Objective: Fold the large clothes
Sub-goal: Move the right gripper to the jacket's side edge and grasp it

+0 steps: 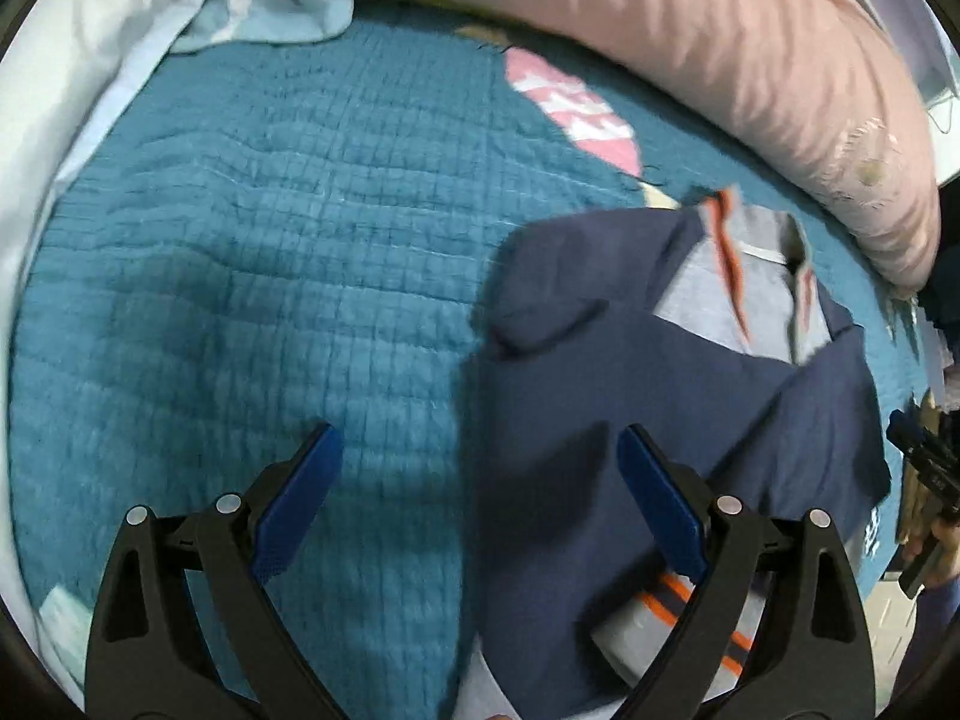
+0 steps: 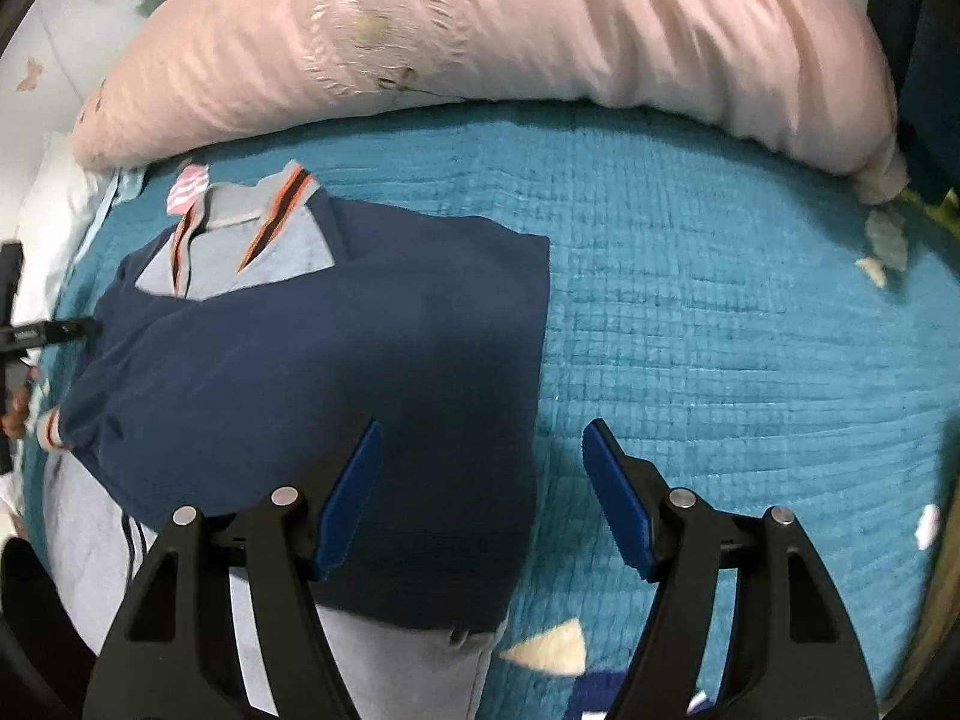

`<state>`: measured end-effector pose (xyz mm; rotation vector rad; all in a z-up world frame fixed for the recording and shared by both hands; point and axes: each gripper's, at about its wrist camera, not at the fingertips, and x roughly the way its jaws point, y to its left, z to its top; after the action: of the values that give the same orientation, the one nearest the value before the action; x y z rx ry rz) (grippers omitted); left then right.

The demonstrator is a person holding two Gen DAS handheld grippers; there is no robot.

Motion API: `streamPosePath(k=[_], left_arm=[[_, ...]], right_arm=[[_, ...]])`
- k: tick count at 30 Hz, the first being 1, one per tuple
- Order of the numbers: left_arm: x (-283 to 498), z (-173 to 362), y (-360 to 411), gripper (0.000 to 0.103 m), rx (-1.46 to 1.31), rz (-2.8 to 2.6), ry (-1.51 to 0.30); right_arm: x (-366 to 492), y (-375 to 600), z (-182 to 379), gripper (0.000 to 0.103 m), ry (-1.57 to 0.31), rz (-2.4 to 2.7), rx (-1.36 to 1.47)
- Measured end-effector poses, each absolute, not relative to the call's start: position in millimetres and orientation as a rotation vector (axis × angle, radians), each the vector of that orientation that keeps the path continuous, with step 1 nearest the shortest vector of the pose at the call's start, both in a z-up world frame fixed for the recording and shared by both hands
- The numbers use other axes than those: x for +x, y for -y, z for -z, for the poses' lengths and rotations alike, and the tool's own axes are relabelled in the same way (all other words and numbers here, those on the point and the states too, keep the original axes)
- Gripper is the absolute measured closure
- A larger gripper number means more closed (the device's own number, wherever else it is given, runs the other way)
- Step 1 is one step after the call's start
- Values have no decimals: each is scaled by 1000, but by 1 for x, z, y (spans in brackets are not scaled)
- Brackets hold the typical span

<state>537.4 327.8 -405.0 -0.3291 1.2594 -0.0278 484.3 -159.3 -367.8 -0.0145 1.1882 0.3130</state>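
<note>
Navy garment (image 2: 336, 384) with grey panels and orange-striped collar flat on teal quilted bedspread (image 2: 720, 312), collar toward pink pillow (image 2: 480, 42) at the bed's far side. Both sides already folded inward over the middle, navy sleeves overlapping the grey chest; grey lower body (image 2: 90, 540) still trailing out toward the near edge.

Left gripper (image 1: 480, 498) poised above the garment's left fold edge, jaws spread wide, nothing between the blue pads; one pad over bare quilt, the other over navy cloth and a striped cuff (image 1: 690, 618). Contact with the fabric not determinable from this angle.

Right gripper (image 2: 483, 498) likewise well open and empty, straddling the garment's right fold edge, one pad over navy, the other over quilt.

Step in hand, by judgement: side folds done, lengthwise fold pending. Both tools seemingly lining up on the two edges for a paired pinch.

Next move, likely: lower onto the edges nearer the hem, close on all layers at once, lift evenly and carry toward the collar. Risk: pinching the top layer only, so the tucked sleeves slip loose; uneven lift skewing the fold. Some motion blur in both views.
</note>
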Motion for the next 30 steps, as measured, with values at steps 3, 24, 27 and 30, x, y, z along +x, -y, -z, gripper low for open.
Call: streamPosePath(k=[3, 24, 27, 30], left_arm=[[544, 405, -327, 5, -329, 41, -1250], [568, 403, -303, 5, -467, 237, -1262], [568, 408, -305, 5, -496, 240, -1249], [570, 406, -309, 5, -507, 215, -1242]], right_arm=[[495, 165, 377, 37, -1217, -331, 26], [536, 163, 397, 34, -1256, -737, 369], [538, 164, 404, 41, -1266, -674, 343], [543, 169, 408, 45, -1255, -648, 399]])
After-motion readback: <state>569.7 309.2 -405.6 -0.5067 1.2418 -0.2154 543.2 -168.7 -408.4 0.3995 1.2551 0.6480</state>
